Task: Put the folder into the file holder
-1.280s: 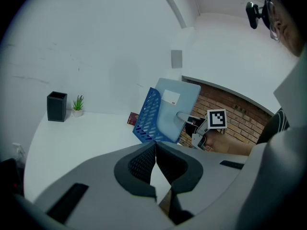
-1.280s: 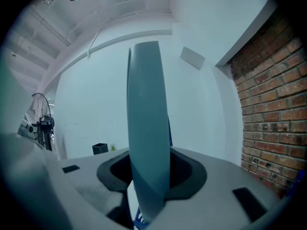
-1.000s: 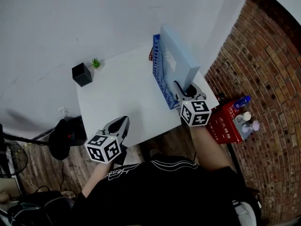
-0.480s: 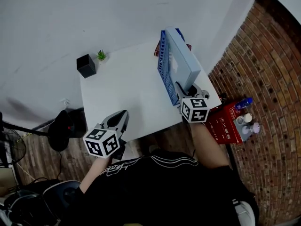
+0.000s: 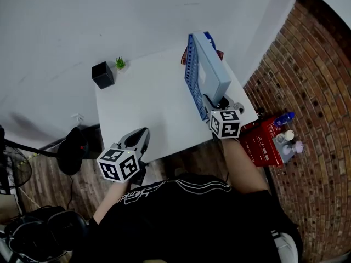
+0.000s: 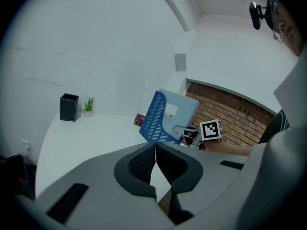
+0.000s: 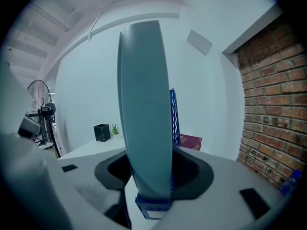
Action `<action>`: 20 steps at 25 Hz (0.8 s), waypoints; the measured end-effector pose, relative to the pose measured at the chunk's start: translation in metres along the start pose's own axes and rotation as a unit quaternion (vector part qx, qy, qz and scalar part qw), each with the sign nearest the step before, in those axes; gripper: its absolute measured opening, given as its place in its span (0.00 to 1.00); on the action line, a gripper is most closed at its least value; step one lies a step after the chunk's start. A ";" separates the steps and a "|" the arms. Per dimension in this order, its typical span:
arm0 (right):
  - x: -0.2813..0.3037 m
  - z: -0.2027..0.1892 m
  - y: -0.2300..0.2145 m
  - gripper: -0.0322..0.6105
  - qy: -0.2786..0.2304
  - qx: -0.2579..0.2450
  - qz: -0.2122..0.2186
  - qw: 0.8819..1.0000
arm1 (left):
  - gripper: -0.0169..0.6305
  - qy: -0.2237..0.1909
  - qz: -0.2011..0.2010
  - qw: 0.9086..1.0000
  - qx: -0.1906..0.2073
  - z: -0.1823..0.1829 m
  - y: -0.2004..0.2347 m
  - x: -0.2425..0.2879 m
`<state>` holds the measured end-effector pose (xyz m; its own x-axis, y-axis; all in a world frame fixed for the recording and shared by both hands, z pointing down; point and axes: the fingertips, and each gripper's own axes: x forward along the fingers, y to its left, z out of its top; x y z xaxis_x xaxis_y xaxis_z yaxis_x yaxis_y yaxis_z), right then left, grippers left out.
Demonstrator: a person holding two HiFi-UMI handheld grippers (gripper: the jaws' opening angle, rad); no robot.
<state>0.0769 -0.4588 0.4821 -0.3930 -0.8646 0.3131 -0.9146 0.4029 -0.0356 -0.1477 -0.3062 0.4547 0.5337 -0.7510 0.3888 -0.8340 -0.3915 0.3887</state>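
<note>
Standing folder (image 5: 215, 73): sitting upright inside blue file holder (image 5: 192, 86), at table's (image 5: 142, 108) right edge.
Right gripper (image 5: 219, 106): jaws opening, letting go of folder between them.
Left gripper (image 5: 140, 138): jaws clenched, empty, hovering at table's near edge.
Far-left corner: black cup (image 5: 102, 74), plant (image 5: 120, 63) sitting.

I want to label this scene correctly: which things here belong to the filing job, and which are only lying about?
Belong to the job:
- folder, standing in the file holder
- right gripper, jaws opening with the folder between them

Just lying about:
- black pen cup
- small plant
- red book behind the file holder
- left gripper, shut and empty
</note>
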 end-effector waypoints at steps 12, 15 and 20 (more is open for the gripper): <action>-0.075 0.010 0.015 0.47 -0.026 0.005 0.023 0.999 | 0.08 0.008 -0.024 1.000 0.002 -0.011 -0.026 -0.003; -0.101 0.008 0.029 0.32 -0.033 0.024 0.050 0.998 | 0.08 0.016 -0.034 0.999 0.004 -0.019 -0.037 -0.002; -0.137 0.004 0.050 0.19 -0.034 0.036 0.072 0.996 | 0.08 0.019 -0.059 0.998 0.011 -0.024 -0.059 -0.004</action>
<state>0.0851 -0.3215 0.4333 -0.5234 -0.8189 0.2356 -0.8521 0.5029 -0.1450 -0.0973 -0.2670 0.4505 0.6336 -0.6779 0.3727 -0.7672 -0.4886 0.4155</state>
